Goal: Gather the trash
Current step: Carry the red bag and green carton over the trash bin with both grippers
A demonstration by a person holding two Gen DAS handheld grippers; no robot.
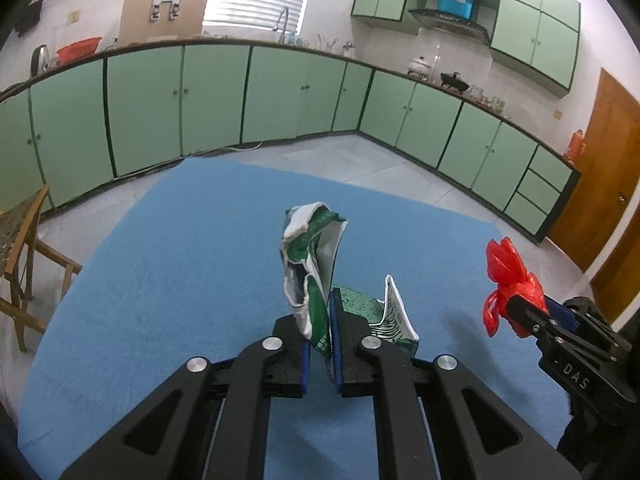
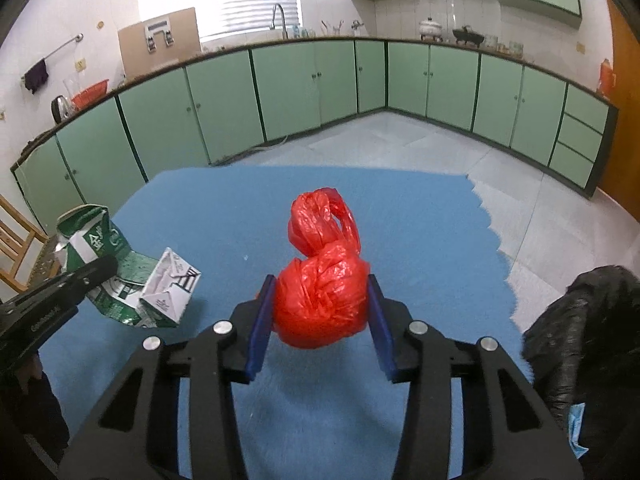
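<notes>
The carton [image 1: 310, 268], torn green and white, stands pinched between the closed pads of the left gripper [image 1: 320, 348], above the blue mat [image 1: 180, 260]. The red bag [image 2: 322, 300], knotted into a ball, sits to the carton's right, squeezed between the blue pads of the right gripper [image 2: 320, 320], also over the mat. A black bag [image 2: 588, 352] lies further right of the carton, at the mat's edge. Green cabinets [image 1: 212, 96] run behind the carton.
</notes>
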